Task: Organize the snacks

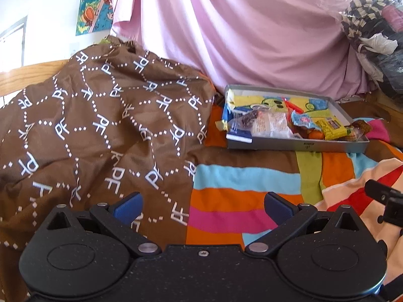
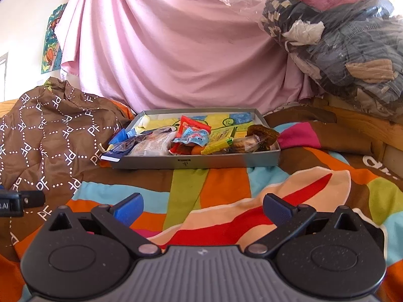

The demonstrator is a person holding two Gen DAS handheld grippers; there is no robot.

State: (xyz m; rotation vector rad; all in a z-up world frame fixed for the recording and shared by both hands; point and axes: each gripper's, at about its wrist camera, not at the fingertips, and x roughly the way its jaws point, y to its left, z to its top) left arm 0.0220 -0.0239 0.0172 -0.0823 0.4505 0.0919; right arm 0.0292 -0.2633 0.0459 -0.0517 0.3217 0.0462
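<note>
My left gripper (image 1: 202, 209) hangs low over the bed, its blue fingers (image 1: 128, 207) spread wide with nothing between them; below them I see only the brown printed cloth (image 1: 100, 125) and the striped bedspread (image 1: 239, 196). The grey tray (image 1: 297, 147) of snacks lies ahead and well off to the right of this hand, long side running across my view, with a blue packet (image 1: 239, 134) hanging over its left corner.

My right gripper (image 2: 202, 209) is just as wide open and just as empty, but the tray (image 2: 196, 162) sits almost straight ahead of it, still well apart, its long axis crossways to my fingers (image 2: 278, 210). The wrappers pile along the near wall: white packet (image 2: 157, 146), light blue one (image 2: 192, 137), yellow bar (image 2: 217, 146), biscuits (image 2: 248, 143) (all loose and overlapping). I judge the right hand the better placed to reach straight forward
</note>
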